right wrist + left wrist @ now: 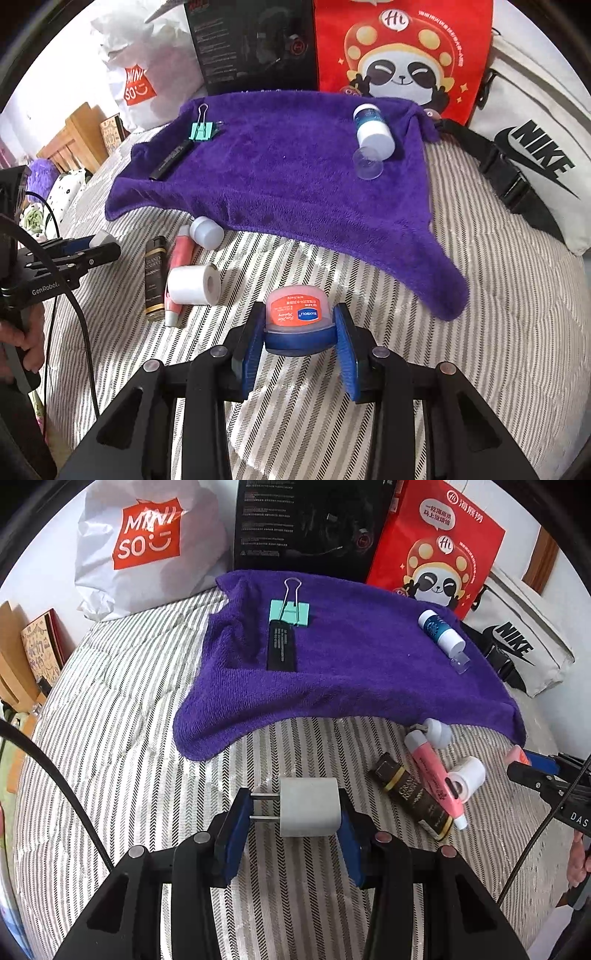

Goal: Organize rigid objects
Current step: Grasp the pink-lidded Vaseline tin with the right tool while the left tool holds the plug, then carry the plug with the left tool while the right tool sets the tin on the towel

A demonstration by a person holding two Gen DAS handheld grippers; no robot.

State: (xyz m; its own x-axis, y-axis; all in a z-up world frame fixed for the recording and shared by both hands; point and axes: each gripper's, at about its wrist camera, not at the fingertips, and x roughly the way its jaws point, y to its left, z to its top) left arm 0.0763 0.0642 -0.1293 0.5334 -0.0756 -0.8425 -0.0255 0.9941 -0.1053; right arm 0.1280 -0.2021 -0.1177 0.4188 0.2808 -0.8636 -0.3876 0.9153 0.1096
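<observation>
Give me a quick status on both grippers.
Left gripper shut on white charger plug. Right gripper shut on pink jar. Purple towel ahead, partly filled; nothing blocking.

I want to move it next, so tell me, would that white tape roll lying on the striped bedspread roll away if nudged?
Probably: the white tape roll lies on its curved side. The pink tube touching it may block one direction.
</observation>
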